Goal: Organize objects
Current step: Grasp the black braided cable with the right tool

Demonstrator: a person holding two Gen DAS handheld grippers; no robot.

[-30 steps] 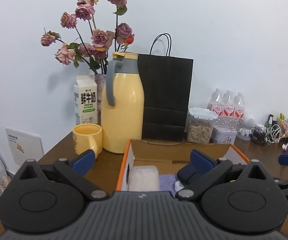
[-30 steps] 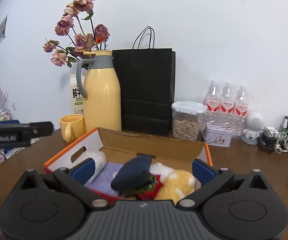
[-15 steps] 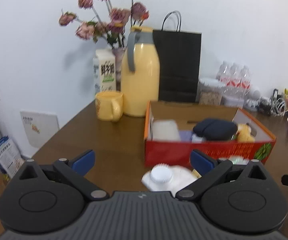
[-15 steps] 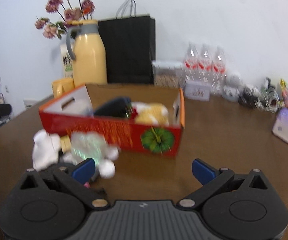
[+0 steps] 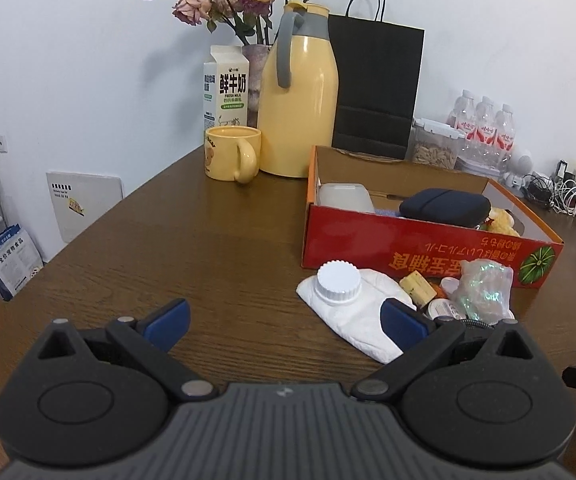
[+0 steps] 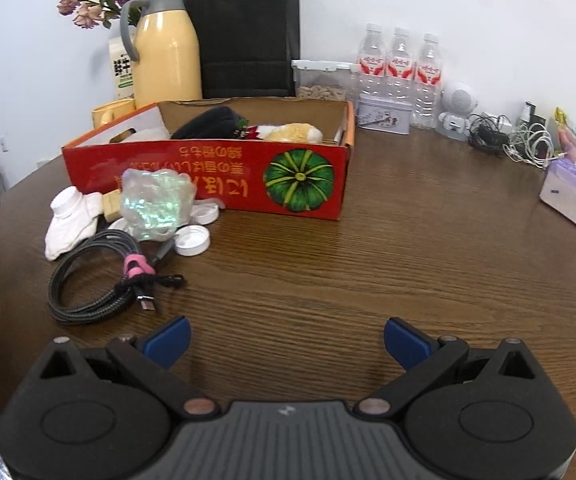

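The left tongs hang over the desk with their blue fingers wide apart and nothing between them; the right tongs are likewise spread and bare, over open brown wood. Ahead of the left tongs lies a white pouch with a ribbed cap, its long axis slanting from the box toward the tongs, cap end farther off. Beside it sit a cork, loose white lids, a crumpled iridescent wrapper and a coiled black cable bound with a pink tie. All crowd against the long red wall of the open box, which runs crosswise and holds a dark case, a plush toy and a white container. Behind it, along the desk's far edge, stand a yellow mug, yellow jug, milk carton, black bag and water bottles. Right of the box the desk lies open up to a tissue pack.
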